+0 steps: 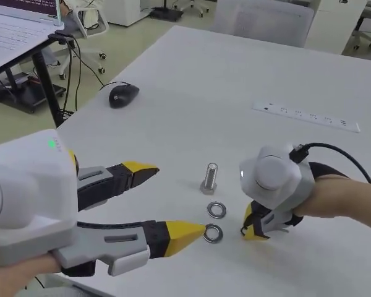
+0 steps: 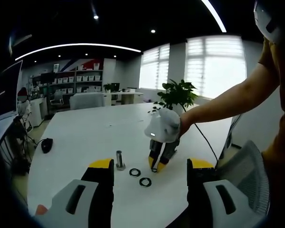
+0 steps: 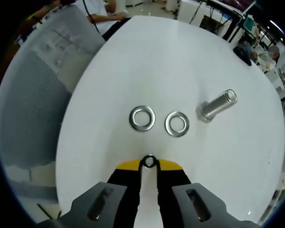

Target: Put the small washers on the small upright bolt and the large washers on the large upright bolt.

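**Head view:** an upright bolt (image 1: 210, 178) stands on the white table (image 1: 235, 80), with two loose washers (image 1: 216, 210) lying flat just beside it. The left gripper (image 1: 180, 199) is level, its jaws spread wide and empty.

**Left gripper view:** the right gripper (image 2: 156, 166) points down at the table.

**Right gripper view:** its jaws are nearly closed, pinching a small washer (image 3: 149, 161).

One upright bolt (image 1: 210, 178), two washers (image 1: 216, 210) (image 1: 213, 233) on the table (image 1: 235, 80), one smaller washer (image 3: 149, 162) between the right tongs (image 3: 149, 168)
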A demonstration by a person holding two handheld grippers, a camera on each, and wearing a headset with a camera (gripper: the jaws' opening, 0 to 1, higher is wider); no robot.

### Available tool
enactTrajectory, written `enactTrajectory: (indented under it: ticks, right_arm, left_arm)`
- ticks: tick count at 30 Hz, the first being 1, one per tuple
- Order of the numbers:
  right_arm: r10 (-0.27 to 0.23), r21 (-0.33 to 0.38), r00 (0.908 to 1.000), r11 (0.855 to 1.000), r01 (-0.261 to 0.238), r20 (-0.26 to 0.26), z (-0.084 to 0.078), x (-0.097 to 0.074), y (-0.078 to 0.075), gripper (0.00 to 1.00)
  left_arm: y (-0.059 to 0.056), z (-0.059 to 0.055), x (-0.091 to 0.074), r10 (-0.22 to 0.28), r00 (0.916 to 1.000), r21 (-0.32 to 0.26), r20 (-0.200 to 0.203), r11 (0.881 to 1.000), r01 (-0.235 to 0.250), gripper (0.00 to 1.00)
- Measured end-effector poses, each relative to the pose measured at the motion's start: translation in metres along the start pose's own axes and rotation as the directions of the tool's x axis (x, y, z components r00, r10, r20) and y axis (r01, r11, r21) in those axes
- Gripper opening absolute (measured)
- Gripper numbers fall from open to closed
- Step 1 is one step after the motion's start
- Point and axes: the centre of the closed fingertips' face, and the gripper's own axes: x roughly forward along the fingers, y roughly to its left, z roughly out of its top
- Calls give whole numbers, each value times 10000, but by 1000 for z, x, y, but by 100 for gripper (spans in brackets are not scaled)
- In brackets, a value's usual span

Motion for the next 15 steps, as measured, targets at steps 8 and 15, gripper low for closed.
enactTrajectory:
  ticks: [8,15]
  right_arm:
    - [-8,61,10000,10000,8,10,-2,-4,1,12]
    - [-75,201,9999,9998,73,133,-5,-14,1,12]
  left_arm:
    - [0,-1,-1,28,10000,-29,6,10000,-28,61]
    - [-2,-1,1,-31,10000,11,-24,10000,31,61]
